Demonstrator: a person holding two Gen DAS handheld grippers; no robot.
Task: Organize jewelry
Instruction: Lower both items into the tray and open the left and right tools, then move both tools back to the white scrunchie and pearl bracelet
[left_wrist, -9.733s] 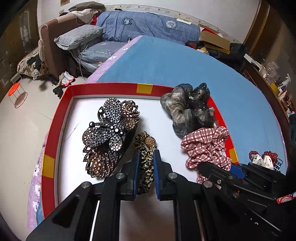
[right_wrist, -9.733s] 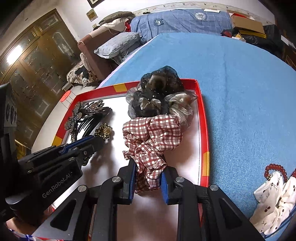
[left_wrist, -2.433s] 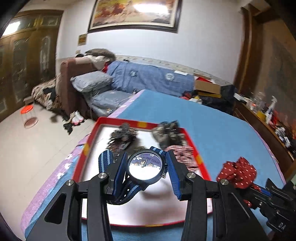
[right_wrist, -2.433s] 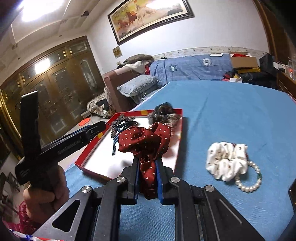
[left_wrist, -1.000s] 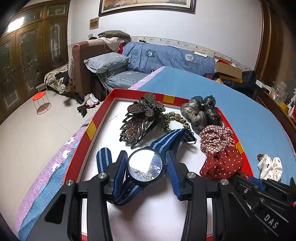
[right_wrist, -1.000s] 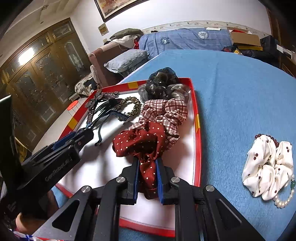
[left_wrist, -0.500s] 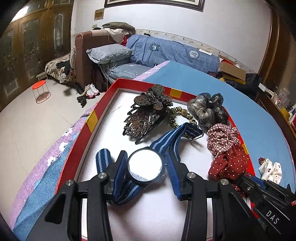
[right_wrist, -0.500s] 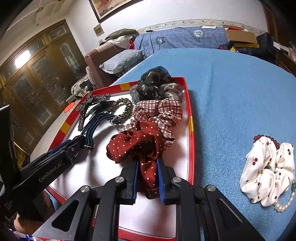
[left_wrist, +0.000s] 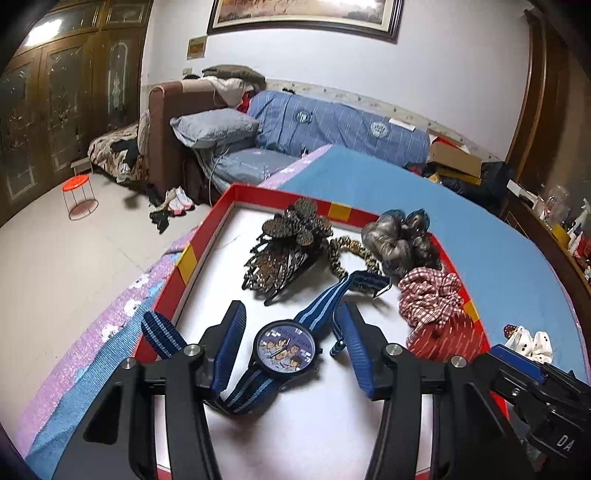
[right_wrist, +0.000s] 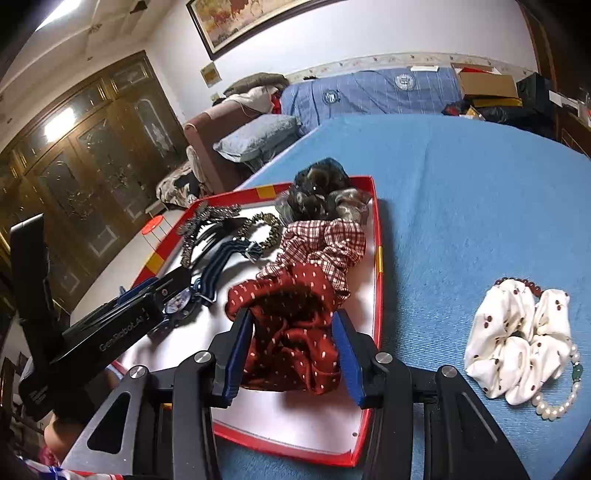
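The left gripper (left_wrist: 291, 339) stands spread wide, the blue-strapped watch (left_wrist: 285, 350) lying loose between its fingers on the red-rimmed tray (left_wrist: 201, 240). The right gripper (right_wrist: 295, 347) gapes too, straddling the red dotted scrunchie (right_wrist: 295, 332); beyond it lies the plaid scrunchie (right_wrist: 325, 243).

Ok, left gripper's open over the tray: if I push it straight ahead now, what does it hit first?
Probably the watch, lying between the open fingers of the left gripper on the tray. Past it, the strap runs towards the butterfly hair clip; depth is unclear.
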